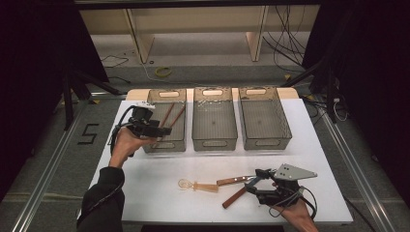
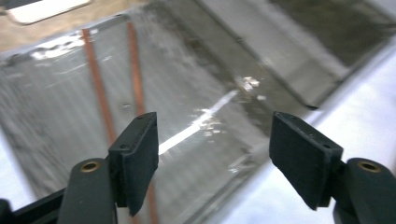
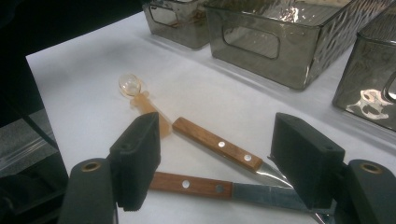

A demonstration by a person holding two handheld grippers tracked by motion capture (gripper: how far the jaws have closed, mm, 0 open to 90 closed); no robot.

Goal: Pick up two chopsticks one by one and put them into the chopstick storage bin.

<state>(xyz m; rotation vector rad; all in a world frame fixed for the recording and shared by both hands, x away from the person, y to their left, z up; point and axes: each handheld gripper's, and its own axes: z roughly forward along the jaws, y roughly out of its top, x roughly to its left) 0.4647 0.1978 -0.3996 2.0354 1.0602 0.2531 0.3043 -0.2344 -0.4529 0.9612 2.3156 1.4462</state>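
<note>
High view: your left tongs (image 1: 163,129) hang over the near end of the left bin (image 1: 166,121), jaws apart and empty. Two brown sticks (image 1: 172,115) lie in that bin, running from its middle toward 1 o'clock. The middle bin (image 1: 214,124) and the right bin (image 1: 263,123) stand just beside it in a row across the far half of the white desk (image 1: 145,183). Your right tongs (image 1: 252,182) sit at the 5 o'clock part of the desk, jaws apart, pointing toward 9 o'clock at two wooden-handled knives (image 1: 234,188). A clear spoon (image 1: 198,185) lies just beyond them at 9 o'clock.

Left gripper view: the jaws stand wide with nothing between the pads. Below them is the ribbed floor of the left bin, and the two sticks lie side by side at 11 o'clock.

Right gripper view: the jaws stand wide, unclamped. One knife (image 3: 219,147) lies between them, handle toward 10 o'clock. The second knife (image 3: 205,185) lies nearer, crossing under the jaws. The spoon sits at 11 o'clock, touching the first knife's handle end. Bins line the top edge.
</note>
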